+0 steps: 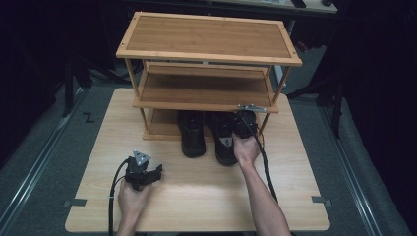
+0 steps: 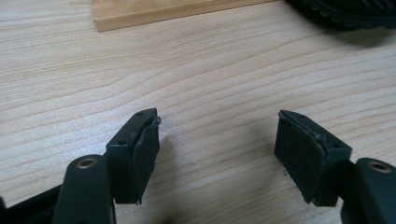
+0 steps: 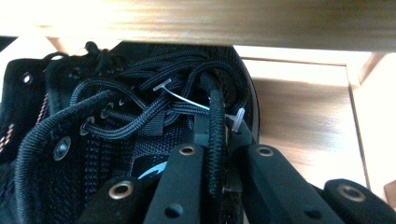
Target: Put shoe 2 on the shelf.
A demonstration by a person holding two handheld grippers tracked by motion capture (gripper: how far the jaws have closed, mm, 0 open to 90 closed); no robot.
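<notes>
Two black shoes stand side by side at the centre of the high view, heels toward the person and toes tucked under the lowest of three shelves of one bamboo rack (image 1: pixel 206 37). The right gripper (image 1: pixel 244 125) reaches into the right shoe (image 1: pixel 225 137) at the rack's front edge; in its own view the jaws are drawn narrow, pinching a black lace (image 3: pixel 215 140) at the shoe's collar just under the shelf board, with bare shelf open to the right of frame. The left shoe (image 1: pixel 193 133) stands untouched, just beside its mate. At lower left, the left gripper (image 1: pixel 158 173) rests on the table (image 1: pixel 196 206) with jaws spread wide and empty, well apart from both shoes. Bare table lies open across the whole lower part of the frame.
</notes>
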